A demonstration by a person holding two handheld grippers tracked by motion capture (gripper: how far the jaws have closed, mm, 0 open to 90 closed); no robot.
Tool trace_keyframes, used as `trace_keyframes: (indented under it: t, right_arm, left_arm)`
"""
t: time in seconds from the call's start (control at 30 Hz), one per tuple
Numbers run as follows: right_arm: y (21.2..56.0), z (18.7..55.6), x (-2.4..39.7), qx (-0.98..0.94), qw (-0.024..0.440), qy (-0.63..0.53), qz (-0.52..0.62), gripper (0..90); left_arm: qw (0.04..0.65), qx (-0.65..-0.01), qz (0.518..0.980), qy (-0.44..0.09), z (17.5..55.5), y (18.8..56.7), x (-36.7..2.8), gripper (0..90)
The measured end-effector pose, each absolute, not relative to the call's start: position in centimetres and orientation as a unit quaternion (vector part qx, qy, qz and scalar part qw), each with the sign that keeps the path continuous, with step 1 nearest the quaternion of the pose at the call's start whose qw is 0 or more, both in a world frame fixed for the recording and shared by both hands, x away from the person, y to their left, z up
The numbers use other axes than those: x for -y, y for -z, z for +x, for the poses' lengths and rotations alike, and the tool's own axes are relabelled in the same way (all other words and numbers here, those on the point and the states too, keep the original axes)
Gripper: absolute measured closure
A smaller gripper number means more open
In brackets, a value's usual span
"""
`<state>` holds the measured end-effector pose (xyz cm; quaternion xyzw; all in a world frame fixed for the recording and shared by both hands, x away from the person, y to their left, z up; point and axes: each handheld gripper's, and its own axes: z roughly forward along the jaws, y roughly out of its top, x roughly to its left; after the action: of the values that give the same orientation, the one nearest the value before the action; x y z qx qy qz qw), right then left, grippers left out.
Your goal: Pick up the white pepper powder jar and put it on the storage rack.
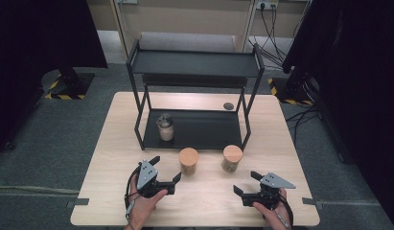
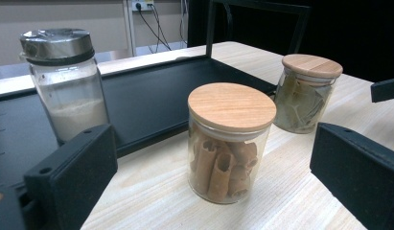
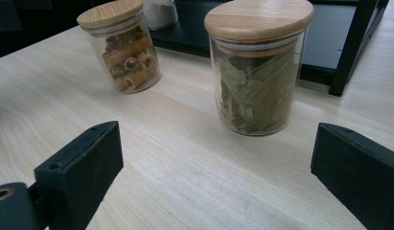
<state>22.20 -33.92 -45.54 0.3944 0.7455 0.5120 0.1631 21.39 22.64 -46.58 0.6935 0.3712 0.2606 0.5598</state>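
Left gripper view: cinnamon-stick jar (image 2: 229, 143), clear glass cylinder with flat round wooden lid, upright on pale wood-grain table (image 2: 290, 201), centred between spread, empty jaws of left gripper (image 1: 162, 178); placement in front of jaws judged to suit a straight approach and a grasp around the smooth wall. Rolled brown sticks stacked inside, standing roughly on end. Same jar in high view (image 1: 188, 160) just ahead of left gripper, near front edge of black metal shelf rack (image 1: 194, 64). To its right, apart from it, bay-leaf jar (image 3: 257, 72) of like build, dry green leaves pressed against glass, framed by likewise released, empty jaws of right gripper (image 1: 256, 188); one jar per gripper, probably for a paired pick-up. Behind, on lower matte black tray of rack, shaker jar (image 2: 67, 86) with shiny metal cap and pale powder, already shelved. Small dark round disc (image 1: 228, 106) on table beyond rack.
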Motion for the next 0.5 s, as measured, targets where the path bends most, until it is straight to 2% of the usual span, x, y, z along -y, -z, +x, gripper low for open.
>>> trace_keyframes:
  t: [0.5]
  right_arm:
    - [45.57,22.2,33.8,-0.746,0.162,-0.512,0.393,4.5]
  left_arm:
    - [0.555,-0.368,0.697,-0.266,21.02,47.39,-22.53,2.0]
